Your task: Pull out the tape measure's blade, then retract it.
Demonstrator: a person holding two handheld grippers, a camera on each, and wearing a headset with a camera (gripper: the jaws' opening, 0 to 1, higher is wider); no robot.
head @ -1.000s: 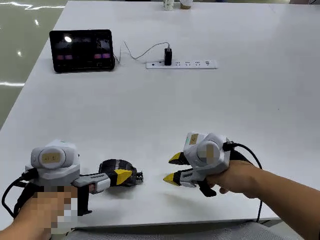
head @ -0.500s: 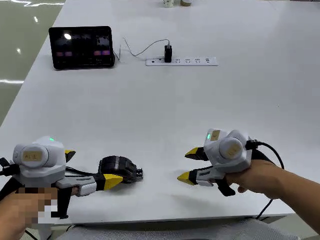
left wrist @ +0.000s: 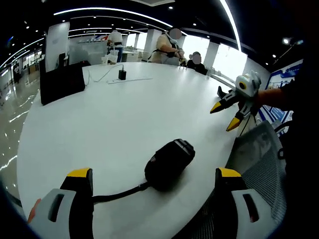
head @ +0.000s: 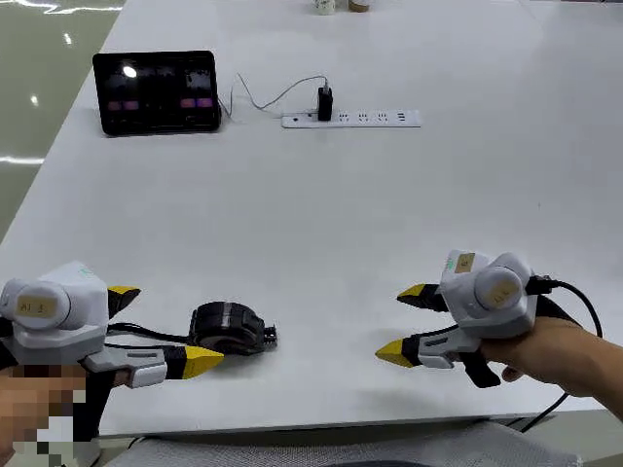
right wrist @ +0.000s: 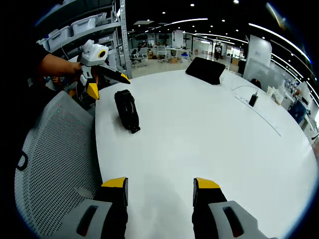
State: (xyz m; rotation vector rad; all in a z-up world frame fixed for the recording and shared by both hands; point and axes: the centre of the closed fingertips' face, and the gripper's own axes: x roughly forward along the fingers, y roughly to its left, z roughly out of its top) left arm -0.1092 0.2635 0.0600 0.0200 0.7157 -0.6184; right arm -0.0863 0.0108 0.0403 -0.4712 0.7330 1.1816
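Observation:
A black tape measure (head: 226,328) lies on the white table (head: 321,214) near its front edge, with the blade in and a black strap trailing off it. My left gripper (head: 164,326) stands open just left of it, jaws wide and not touching it. In the left gripper view the tape measure (left wrist: 169,162) sits just ahead of the left gripper (left wrist: 154,172), and the right gripper (left wrist: 234,107) hovers beyond. My right gripper (head: 401,323) is open and empty well to the right. From the right gripper (right wrist: 160,184) I see the tape measure (right wrist: 127,109) and the left gripper (right wrist: 102,74) behind it.
A dark tablet (head: 156,92) stands at the back left. A white power strip (head: 365,119) with a black plug (head: 325,103) and cable lies mid-table. The table's front edge runs just below both grippers. A grey mesh chair (right wrist: 55,164) is by that edge. People sit far off.
The left gripper has drawn back to the left, away from the tape measure. The right gripper has moved right. The tape measure rests where it was.

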